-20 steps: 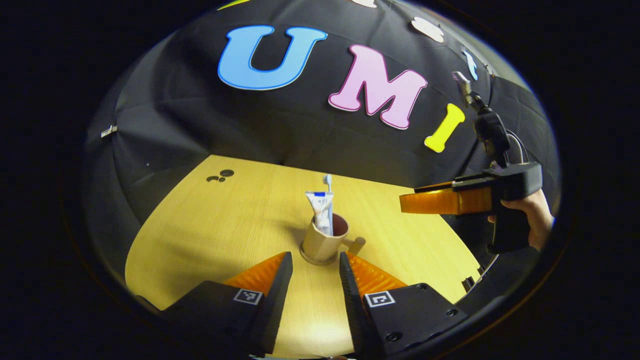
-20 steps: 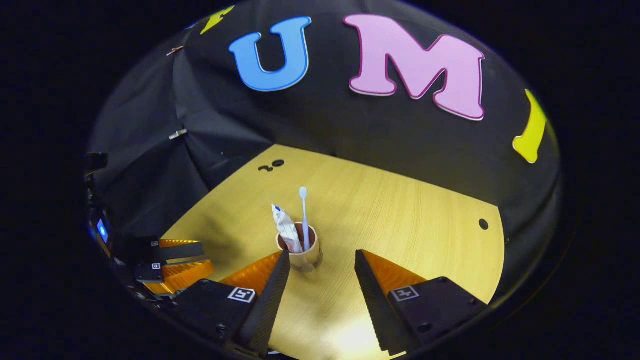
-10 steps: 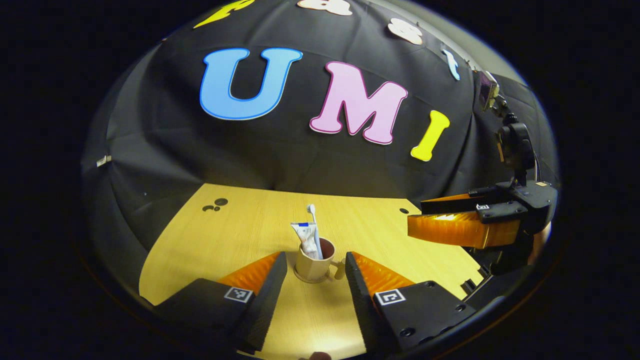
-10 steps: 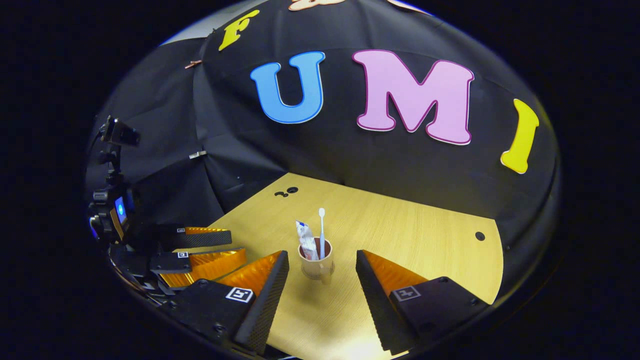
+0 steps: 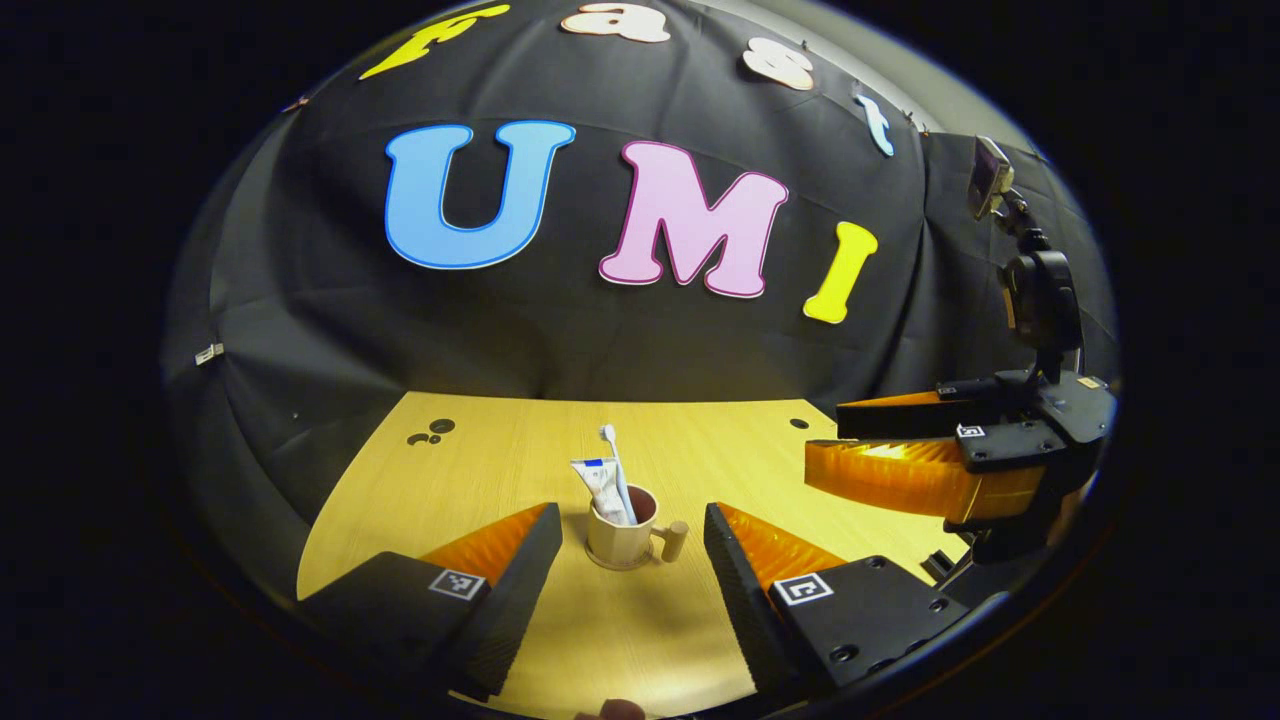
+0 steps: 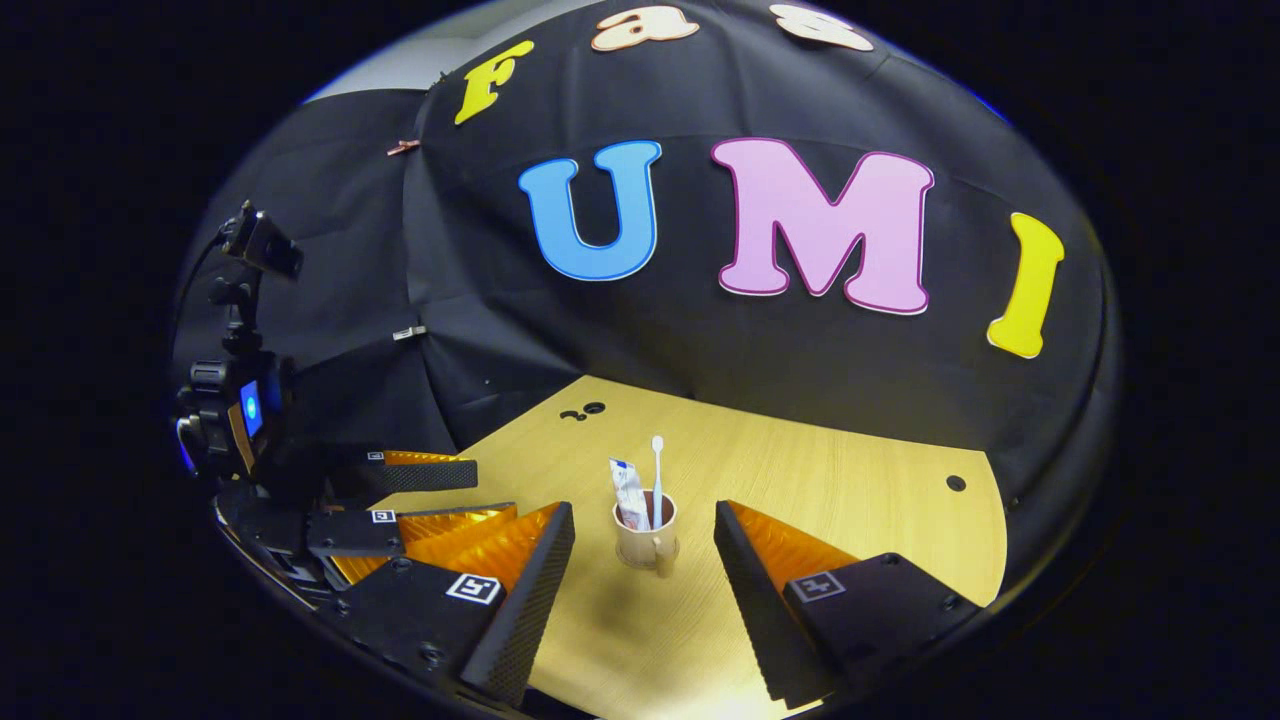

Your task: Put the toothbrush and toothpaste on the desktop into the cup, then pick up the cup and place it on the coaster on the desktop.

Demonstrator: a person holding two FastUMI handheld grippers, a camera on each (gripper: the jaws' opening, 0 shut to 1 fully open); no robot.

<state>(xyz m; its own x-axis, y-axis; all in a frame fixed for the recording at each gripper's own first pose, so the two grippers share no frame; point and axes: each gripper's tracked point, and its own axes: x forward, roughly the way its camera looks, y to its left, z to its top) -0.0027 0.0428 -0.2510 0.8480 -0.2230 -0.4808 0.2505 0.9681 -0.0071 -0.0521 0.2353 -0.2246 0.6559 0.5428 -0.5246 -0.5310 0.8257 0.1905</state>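
Wood-grain desk (image 5: 480,470) runs pale and bare under both grippers. Nearest in the left gripper view, the left gripper (image 5: 625,530) hangs above the desk with its jaws spread wide and nothing between them. Just ahead of its tips stands the cup (image 5: 620,535), beige outside and dark inside, upright on the desk, its handle jutting to the right in that view. The toothpaste (image 5: 600,485) and the toothbrush (image 5: 615,470) lean inside it, tops well above the rim.

In the right gripper view the right gripper (image 6: 640,545) is likewise open and empty, with the cup (image 6: 645,540) sitting between and just beyond its fingers, handle turned toward the camera. The toothpaste (image 6: 628,495) and toothbrush (image 6: 657,475) stand in it.

Judging by this, loading is done and the cup's move is the step in hand. No coaster can be made out on the desk, so it may lie under the cup or out of sight. A good grasp would close on the cup's body low down, keep it upright, and lift slowly so the tall contents do not tip out.

Farther off, small dark holes mark the desk (image 6: 850,480) near its back edge. The other gripper sits close beside each one, the likeliest thing to clash. The black booth wall (image 5: 600,340) stands behind.
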